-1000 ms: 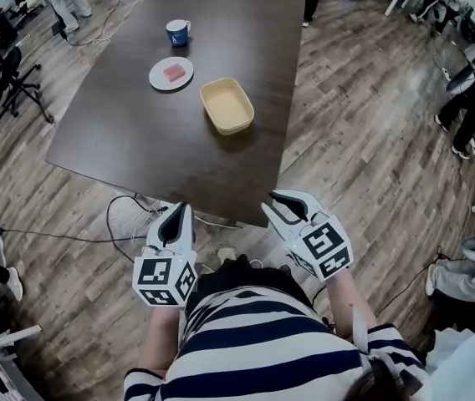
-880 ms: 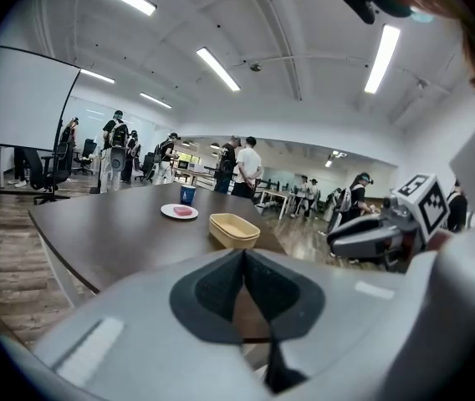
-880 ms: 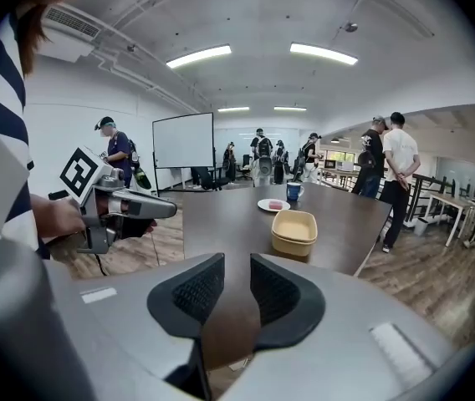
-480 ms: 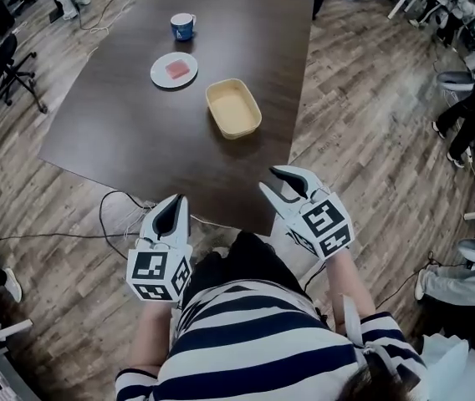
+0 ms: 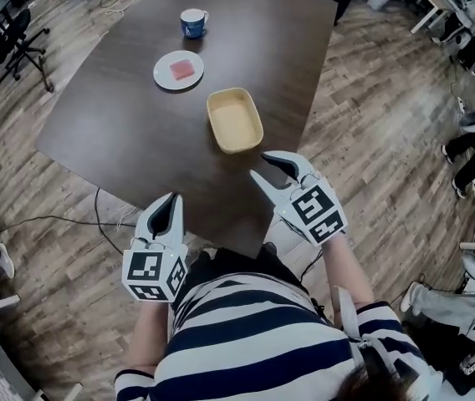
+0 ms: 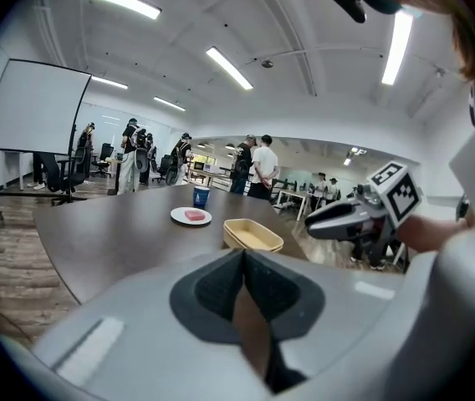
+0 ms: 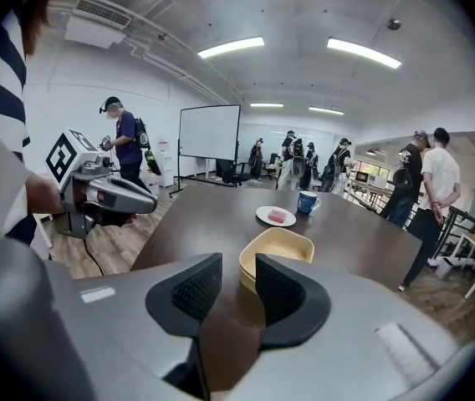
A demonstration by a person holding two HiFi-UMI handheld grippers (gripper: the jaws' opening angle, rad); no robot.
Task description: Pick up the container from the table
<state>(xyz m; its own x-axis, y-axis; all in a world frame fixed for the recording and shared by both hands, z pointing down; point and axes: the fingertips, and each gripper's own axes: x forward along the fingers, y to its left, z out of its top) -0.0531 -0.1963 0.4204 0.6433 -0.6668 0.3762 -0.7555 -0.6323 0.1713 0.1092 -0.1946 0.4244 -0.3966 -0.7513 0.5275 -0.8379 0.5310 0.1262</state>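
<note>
The tan container point(image 5: 235, 121) sits empty on the dark table point(image 5: 120, 132), near the edge closest to the person, with its long side running roughly 11 to 5 o'clock in the head view. A plate point(image 5: 178, 69) with a pink block lies well apart at its 10 o'clock, and a blue mug point(image 5: 193, 22) sits farther off at 11. The right gripper point(image 5: 259, 165) hovers near the container's 5 o'clock end, jaws apart with nothing between them; its own view shows the near rim lined up in the gap. The left gripper point(image 5: 171, 200) hangs at 7 o'clock, off the table, jaws together and empty. I'd say the best approach is to straddle the near wall, one pad inside and one outside, bite deep, then lift level; a shallow pinch could let it tip or slide
</note>
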